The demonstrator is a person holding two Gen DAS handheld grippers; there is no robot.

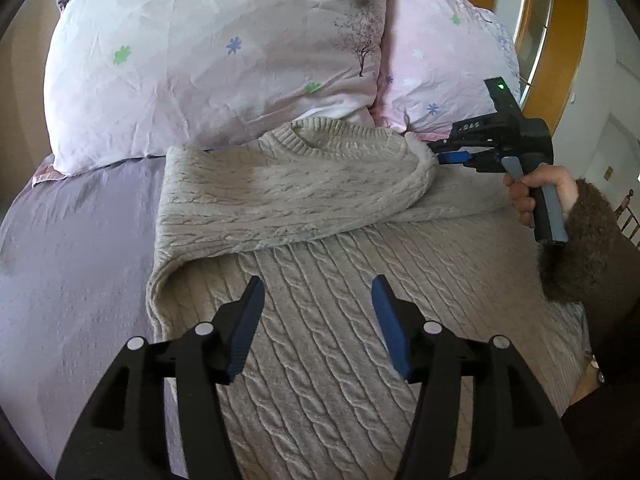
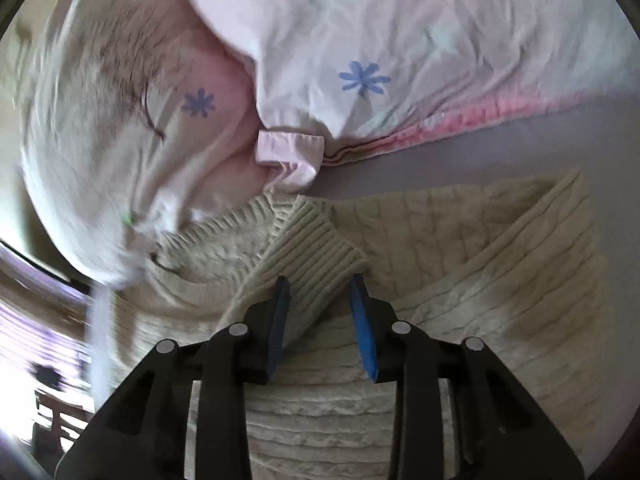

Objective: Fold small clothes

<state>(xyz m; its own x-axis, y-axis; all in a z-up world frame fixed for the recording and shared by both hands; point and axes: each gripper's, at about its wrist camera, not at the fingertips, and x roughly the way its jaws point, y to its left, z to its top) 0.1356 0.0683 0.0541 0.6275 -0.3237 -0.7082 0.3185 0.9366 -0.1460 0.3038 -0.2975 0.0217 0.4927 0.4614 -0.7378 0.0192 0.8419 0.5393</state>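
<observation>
Over the sweater [image 1: 320,320], left hand-held gripper [image 1: 318,286] gapes; right hand-held gripper [image 2: 320,286] straddles its cuff [image 2: 316,240], unclenched.

Soft daylight, fisheye-bent edges, right view perhaps motion-blurred.

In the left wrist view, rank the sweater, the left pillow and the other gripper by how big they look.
1. Sweater, though it lies nearest the camera.
2. Left pillow, close behind it in apparent size.
3. Right gripper, clearly smallest, at the sweater's far right edge.
</observation>
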